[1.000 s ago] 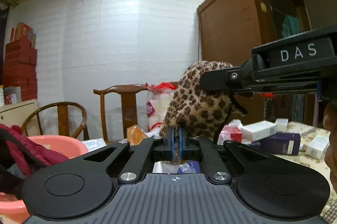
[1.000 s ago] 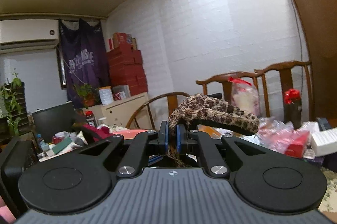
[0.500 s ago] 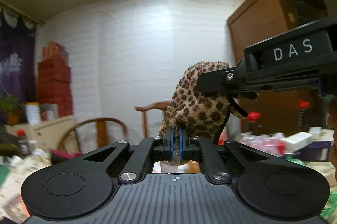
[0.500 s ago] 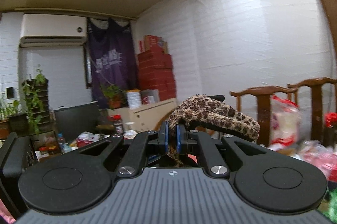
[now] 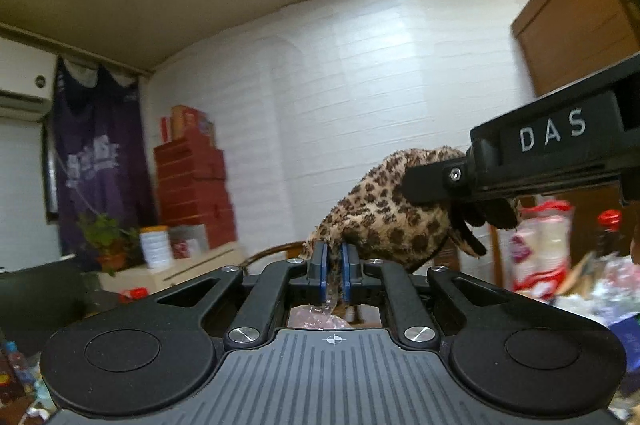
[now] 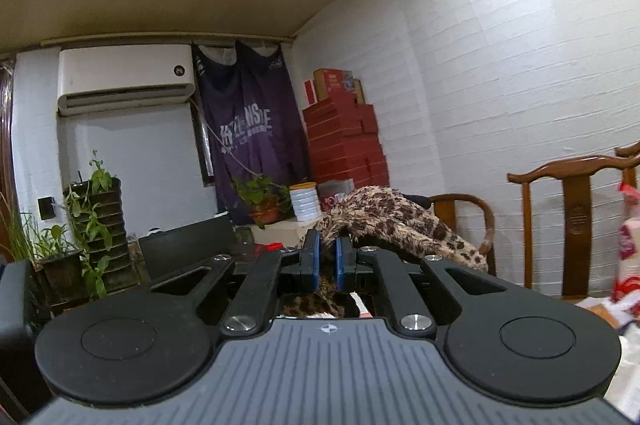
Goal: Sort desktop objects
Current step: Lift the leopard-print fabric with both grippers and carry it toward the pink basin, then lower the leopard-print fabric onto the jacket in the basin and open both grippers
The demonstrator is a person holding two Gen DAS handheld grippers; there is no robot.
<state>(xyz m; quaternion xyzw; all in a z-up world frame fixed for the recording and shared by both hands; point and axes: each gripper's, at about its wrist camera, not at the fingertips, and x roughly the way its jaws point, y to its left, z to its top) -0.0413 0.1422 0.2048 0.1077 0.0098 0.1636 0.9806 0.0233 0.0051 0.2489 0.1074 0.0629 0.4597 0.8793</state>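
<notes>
A fuzzy leopard-print cloth (image 5: 384, 209) hangs in the air, held from two sides. My left gripper (image 5: 334, 265) has an edge of it and a strip of clear plastic between its blue pads; the jaws are opening slightly but still pinch the fabric. The right gripper's black finger (image 5: 436, 181), marked DAS on its body, reaches in from the right and clamps the cloth's upper part. In the right wrist view, my right gripper (image 6: 328, 257) is shut on the same cloth (image 6: 400, 221), which drapes off to the right.
A wooden chair (image 6: 576, 217) stands against the white brick wall. Stacked red boxes (image 6: 344, 141) and potted plants (image 6: 92, 217) fill the far corner. A brown cabinet (image 5: 580, 25) rises at right, above a cluttered table with a plastic bag (image 5: 540, 245) and a red-capped bottle (image 5: 608, 225).
Both grippers have swung left and upward together with the cloth. The table clutter and chairs slid right in view; the far corner with boxes and plants came in. The left pads have parted slightly.
</notes>
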